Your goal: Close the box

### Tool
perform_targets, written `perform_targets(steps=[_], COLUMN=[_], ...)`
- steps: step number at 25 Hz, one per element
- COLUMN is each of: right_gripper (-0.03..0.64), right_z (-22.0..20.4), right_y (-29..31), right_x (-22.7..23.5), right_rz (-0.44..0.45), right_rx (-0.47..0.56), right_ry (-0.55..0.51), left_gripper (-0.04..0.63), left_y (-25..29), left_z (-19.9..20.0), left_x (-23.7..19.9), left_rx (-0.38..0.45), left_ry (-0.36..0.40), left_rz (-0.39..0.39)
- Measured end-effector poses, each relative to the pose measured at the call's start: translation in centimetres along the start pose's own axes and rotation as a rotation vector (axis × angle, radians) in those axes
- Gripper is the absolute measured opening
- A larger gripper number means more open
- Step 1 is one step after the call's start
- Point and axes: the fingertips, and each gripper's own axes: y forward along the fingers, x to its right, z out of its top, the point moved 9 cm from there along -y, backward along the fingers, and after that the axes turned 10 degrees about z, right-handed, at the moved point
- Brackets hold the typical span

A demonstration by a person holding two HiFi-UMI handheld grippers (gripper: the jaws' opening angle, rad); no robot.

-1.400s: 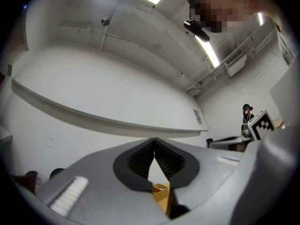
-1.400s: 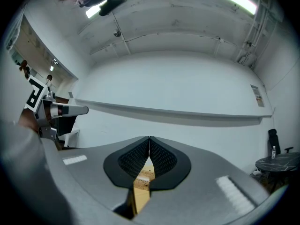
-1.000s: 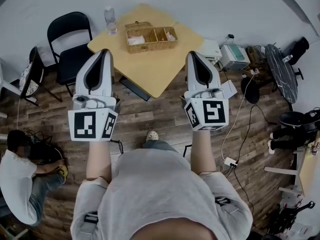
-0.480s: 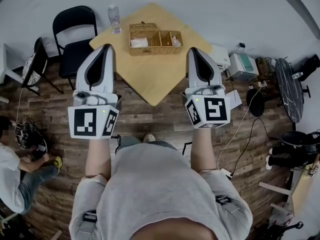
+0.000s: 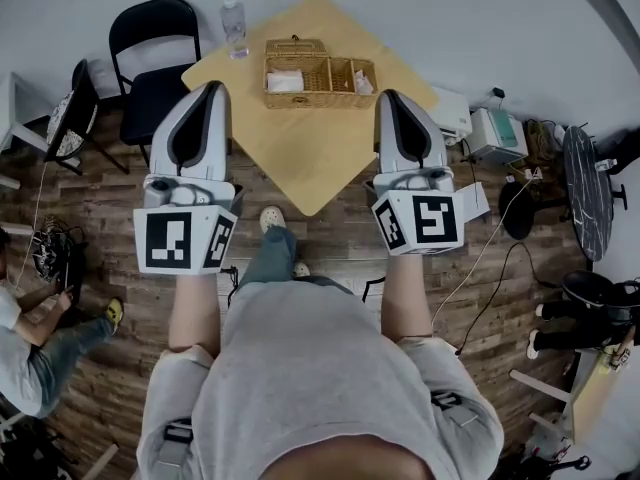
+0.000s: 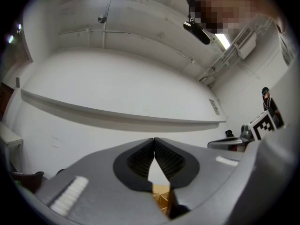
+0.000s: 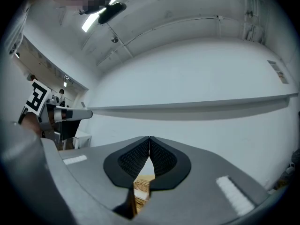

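Observation:
A wicker box with compartments stands open on the yellow table, its lid tipped back at the far left. Both grippers are held up well short of the table, pointing toward it. The left gripper is shut and holds nothing, and so is the right gripper. In the left gripper view the jaws meet at the tips, with a sliver of wicker showing below them. The right gripper view shows its jaws likewise touching, wicker beneath.
A water bottle stands at the table's far left corner. Two black folding chairs are left of the table. A person crouches on the floor at left. Boxes, a device and cables lie at right.
The person has stepped toward the table, one foot now forward; the table and box sit nearer the grippers in view. Both grippers have stayed shut.

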Motion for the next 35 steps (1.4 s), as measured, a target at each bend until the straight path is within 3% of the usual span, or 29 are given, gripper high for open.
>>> perform_targets(steps=[16,25,35], right_gripper=[0.005,0.005,0.005], right_z=[-2.8,-3.2,-6.9], right_y=[10.0,15.4,21.3], right_x=[6.2,7.3,9.7], right_rz=[-0.017,0.119,0.063], right_rx=[-0.039,0.040,-0.088], right_ry=[0.001,-0.026,0.049], left_gripper=[0.058,0.058,0.058], left_y=[11.2,16.6,20.4], left_z=[-3.8,-6.1,-9.5], left_x=[-2.6,-4.7,-7.7], left_rx=[-0.011,-0.022,-0.054], left_ry=[-0.020,-0.032,-0.065], left_rz=[-0.014,-0.033,-0.027])
